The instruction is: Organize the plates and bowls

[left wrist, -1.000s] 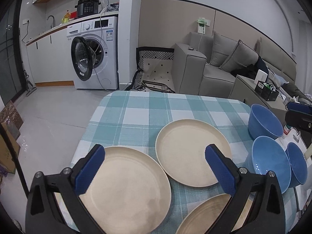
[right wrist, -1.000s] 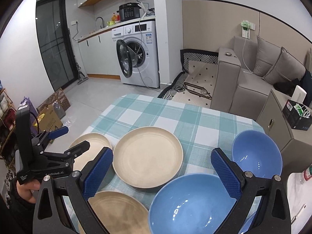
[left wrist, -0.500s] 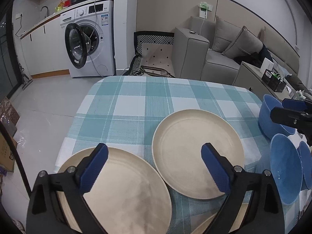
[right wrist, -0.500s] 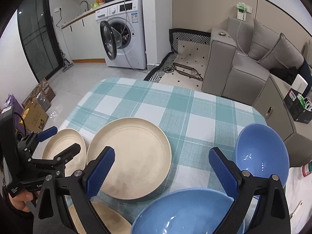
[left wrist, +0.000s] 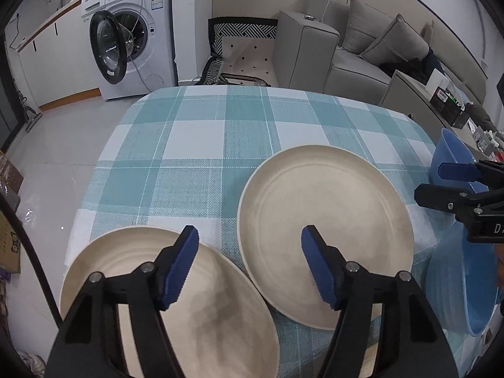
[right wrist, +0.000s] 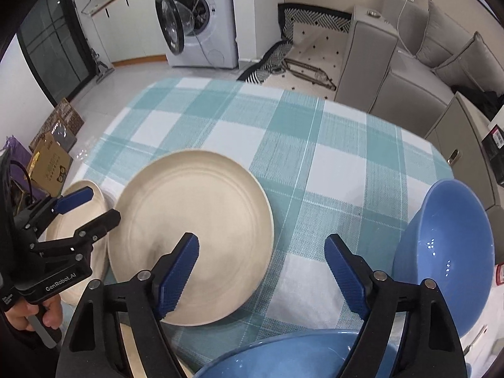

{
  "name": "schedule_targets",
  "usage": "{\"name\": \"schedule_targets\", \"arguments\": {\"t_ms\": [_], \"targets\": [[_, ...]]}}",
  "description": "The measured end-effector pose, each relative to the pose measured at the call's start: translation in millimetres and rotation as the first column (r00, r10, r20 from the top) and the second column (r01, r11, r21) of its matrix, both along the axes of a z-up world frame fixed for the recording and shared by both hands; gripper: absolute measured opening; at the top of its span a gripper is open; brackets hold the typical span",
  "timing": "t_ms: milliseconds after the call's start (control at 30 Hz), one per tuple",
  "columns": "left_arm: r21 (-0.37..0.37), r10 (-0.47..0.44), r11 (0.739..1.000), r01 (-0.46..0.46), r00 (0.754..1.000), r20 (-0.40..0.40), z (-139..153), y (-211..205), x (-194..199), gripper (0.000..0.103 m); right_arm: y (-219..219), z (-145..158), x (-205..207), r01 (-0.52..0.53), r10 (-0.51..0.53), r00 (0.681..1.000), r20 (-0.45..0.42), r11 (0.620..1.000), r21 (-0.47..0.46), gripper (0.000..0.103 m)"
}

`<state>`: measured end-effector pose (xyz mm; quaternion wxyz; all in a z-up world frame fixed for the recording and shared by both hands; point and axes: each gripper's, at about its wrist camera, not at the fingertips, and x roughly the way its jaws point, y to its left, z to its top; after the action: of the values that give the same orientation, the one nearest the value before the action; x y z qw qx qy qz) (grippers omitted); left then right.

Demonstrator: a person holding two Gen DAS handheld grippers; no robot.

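Two cream plates lie on the checked tablecloth (left wrist: 220, 132). In the left wrist view one plate (left wrist: 324, 236) is at centre right and another (left wrist: 195, 315) at lower left. My left gripper (left wrist: 249, 264) is open and empty, low above the gap between them; it also shows in the right wrist view (right wrist: 85, 208). Blue bowls stand at the right: one (right wrist: 441, 252) at the table's right edge, one (right wrist: 299, 356) just below my right gripper (right wrist: 261, 271), which is open and empty. The centre plate (right wrist: 192, 236) lies to its left.
A third cream plate's edge (right wrist: 126, 346) peeks out at the lower left in the right wrist view. Beyond the table are a washing machine (left wrist: 132, 41) with its door open, a grey sofa (left wrist: 362, 50) and a side cabinet (right wrist: 466, 145). Cardboard boxes (right wrist: 50, 157) lie on the floor left.
Both grippers have moved forward and down toward the table, so plates and bowls look larger. Both stay open and empty. The left gripper's fingers stand closer together than before.
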<state>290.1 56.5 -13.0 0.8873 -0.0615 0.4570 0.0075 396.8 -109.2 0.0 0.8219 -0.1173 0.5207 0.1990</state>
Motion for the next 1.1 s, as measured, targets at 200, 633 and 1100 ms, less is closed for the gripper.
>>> {"name": "schedule_targets", "arguments": {"t_ms": [200, 633, 1100], "targets": [[0.010, -0.016, 1.000, 0.016, 0.999, -0.033, -10, -5, 9, 0.066, 2, -17, 11, -0.008, 0.008, 0.998, -0.062, 1.000, -0.003, 0.084], [0.005, -0.047, 0.999, 0.048, 0.995, -0.083, -20, -10, 19, 0.050, 10, -41, 24, -0.036, 0.035, 0.988, -0.150, 0.999, -0.008, 0.065], [0.014, -0.057, 0.998, 0.058, 0.994, -0.090, -21, -15, 25, 0.041, 10, -51, 24, -0.039, 0.033, 0.981, -0.191, 0.999, -0.025, 0.045]]}}
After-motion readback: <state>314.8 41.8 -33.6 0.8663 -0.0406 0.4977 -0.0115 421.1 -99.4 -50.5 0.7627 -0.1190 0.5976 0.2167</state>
